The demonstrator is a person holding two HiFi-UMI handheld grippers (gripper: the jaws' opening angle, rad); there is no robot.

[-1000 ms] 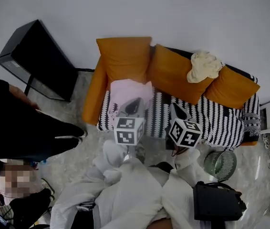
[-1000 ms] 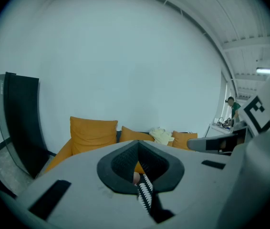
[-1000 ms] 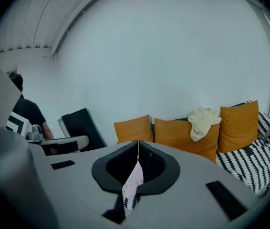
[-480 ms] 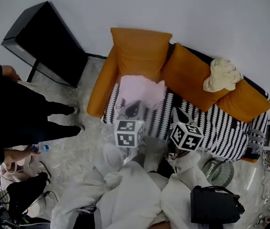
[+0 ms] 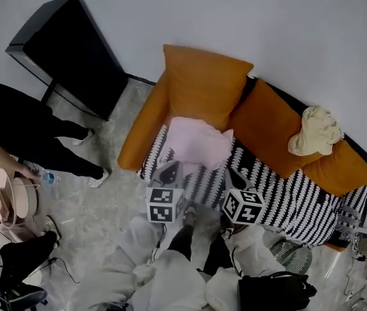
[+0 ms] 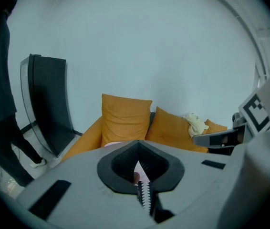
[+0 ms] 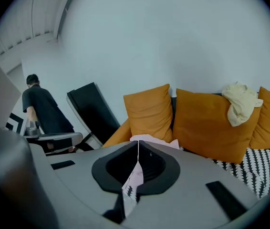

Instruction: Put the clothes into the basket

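The left gripper (image 5: 170, 168) and right gripper (image 5: 233, 174) hang before one sofa (image 5: 287, 188), the fingers of both shut, holding nothing. On it lie three orange cushions (image 5: 203, 83), one pink garment (image 5: 196, 142) and one cream garment (image 5: 314, 132).

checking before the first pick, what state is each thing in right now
left gripper, shut, empty
right gripper, shut, empty
pink garment, lying loose on the sofa seat, not gripped
cream garment, draped over the top of a back cushion, untouched
basket, beside the sofa seat, mostly hidden, contents unclear
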